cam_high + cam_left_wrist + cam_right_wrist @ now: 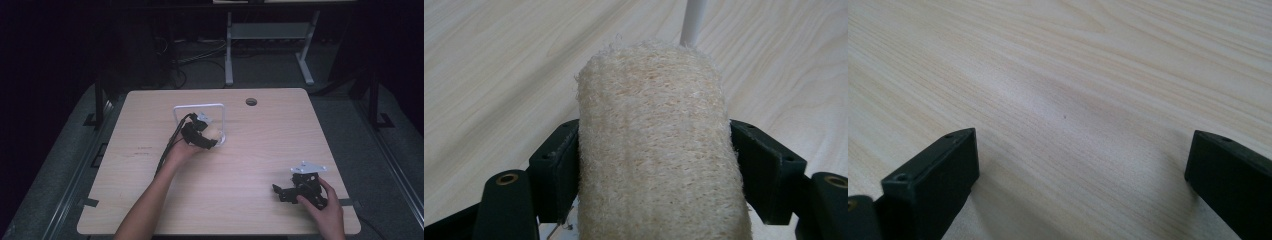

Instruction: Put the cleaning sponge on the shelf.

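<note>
Left gripper (212, 139) clamped on loofah roll (654, 150), both pads pressing its sides; roll sits just in front of white wire stand (200, 106), mid-table (150, 200). Right gripper (280, 192) near table's right front corner, jaws wide apart over bare wood.

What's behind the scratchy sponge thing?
Behind the loofah sponge, held by the left hand-held gripper, a white rod of the wire frame rises from the table. The sponge covers the rod's foot.
</note>
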The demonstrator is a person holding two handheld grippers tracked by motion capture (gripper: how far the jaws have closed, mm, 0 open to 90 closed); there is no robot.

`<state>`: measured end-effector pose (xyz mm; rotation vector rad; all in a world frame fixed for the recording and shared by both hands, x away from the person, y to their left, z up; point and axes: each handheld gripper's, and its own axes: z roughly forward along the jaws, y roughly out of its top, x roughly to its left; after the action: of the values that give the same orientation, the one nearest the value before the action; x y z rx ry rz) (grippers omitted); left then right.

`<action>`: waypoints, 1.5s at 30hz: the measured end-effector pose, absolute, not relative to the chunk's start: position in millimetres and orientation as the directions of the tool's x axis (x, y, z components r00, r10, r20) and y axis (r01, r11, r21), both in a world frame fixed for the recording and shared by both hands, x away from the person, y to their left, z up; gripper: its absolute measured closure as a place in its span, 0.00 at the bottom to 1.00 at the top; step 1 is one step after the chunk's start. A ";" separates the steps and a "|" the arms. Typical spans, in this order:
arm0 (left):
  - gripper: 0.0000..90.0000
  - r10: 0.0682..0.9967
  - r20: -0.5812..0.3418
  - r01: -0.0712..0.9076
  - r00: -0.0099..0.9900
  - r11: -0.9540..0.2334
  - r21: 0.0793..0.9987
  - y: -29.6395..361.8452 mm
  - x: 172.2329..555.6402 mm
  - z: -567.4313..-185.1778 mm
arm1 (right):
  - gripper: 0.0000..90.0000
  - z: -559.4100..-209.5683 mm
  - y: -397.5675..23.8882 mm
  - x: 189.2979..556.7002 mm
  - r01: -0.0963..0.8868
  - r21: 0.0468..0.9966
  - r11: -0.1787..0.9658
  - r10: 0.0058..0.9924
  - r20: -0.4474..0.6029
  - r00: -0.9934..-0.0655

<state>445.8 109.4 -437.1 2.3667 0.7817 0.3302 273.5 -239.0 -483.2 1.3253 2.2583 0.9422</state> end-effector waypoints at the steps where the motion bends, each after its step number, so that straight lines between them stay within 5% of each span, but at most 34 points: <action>1: 0.29 0.607 0.044 0.454 0.793 -0.639 0.621 108.3 446.3 -438.1 | 0.01 -483.2 -238.9 273.5 0.630 0.699 0.338 0.867 0.028 -0.497; 31: 0.25 0.616 0.051 0.466 0.786 -0.645 0.606 106.1 448.5 -439.0 | 0.01 -483.2 -238.9 273.5 0.629 0.699 0.339 0.867 0.027 -0.497; 45: 0.20 0.661 0.034 0.474 0.750 -0.573 0.669 122.4 431.9 -426.5 | 0.01 -483.2 -239.0 273.5 0.629 0.700 0.339 0.867 0.027 -0.497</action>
<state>431.9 122.4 -426.5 2.2901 0.8481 0.3700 273.5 -239.0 -483.2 1.3245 2.2581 0.9424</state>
